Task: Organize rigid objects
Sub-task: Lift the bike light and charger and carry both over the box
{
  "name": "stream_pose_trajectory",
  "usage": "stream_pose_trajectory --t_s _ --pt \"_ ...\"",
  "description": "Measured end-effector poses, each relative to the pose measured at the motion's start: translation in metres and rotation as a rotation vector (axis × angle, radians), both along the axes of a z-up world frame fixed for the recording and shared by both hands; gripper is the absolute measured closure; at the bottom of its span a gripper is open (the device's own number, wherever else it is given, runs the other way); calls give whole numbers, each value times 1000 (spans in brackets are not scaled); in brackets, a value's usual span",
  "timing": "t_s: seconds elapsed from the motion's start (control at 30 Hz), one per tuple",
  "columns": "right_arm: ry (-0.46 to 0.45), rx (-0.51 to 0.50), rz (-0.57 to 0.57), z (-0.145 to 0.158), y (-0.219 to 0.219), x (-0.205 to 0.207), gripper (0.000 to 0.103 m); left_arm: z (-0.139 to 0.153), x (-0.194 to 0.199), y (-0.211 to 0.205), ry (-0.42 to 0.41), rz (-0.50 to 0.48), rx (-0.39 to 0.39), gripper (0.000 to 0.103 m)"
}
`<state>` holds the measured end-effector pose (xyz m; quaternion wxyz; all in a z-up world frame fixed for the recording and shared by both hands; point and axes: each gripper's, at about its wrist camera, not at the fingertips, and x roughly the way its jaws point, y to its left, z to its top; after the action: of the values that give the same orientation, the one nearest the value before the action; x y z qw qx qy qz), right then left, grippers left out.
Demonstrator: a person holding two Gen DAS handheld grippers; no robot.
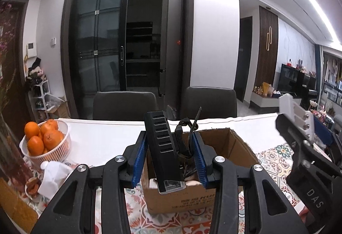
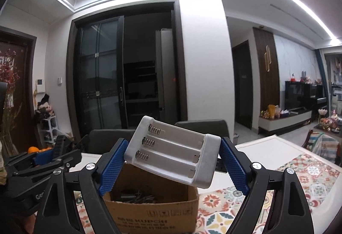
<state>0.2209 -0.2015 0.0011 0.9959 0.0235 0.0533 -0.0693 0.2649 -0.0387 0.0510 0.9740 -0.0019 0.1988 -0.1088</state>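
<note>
My left gripper (image 1: 170, 146) is shut on a black slotted device with a strap (image 1: 163, 148), held upright over an open cardboard box (image 1: 233, 148). In the right wrist view my right gripper (image 2: 171, 161) is shut on a white three-slot battery holder (image 2: 173, 150), tilted, with its springs facing the camera, just above the same box (image 2: 154, 210). Dark items lie inside the box (image 2: 136, 194). The right gripper with the white holder shows at the right edge of the left wrist view (image 1: 299, 127). The left gripper appears at the far left of the right wrist view (image 2: 49, 155).
A white basket of oranges (image 1: 46, 140) stands on the table at the left, with a white cloth (image 1: 53, 176) beside it. A patterned mat (image 2: 299, 176) covers the near table. Two dark chairs (image 1: 126, 105) stand behind the far edge.
</note>
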Motion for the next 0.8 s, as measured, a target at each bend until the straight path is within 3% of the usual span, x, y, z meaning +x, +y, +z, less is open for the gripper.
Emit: stream_pose_trajectory --t_s 0.27,0.8 --pt "126 81 80 -8 -16 42 16 -2 31 -8 52 -24 16 62" --pt "455 203 195 -37 -33 133 16 -41 100 -33 309 -72 74 62"
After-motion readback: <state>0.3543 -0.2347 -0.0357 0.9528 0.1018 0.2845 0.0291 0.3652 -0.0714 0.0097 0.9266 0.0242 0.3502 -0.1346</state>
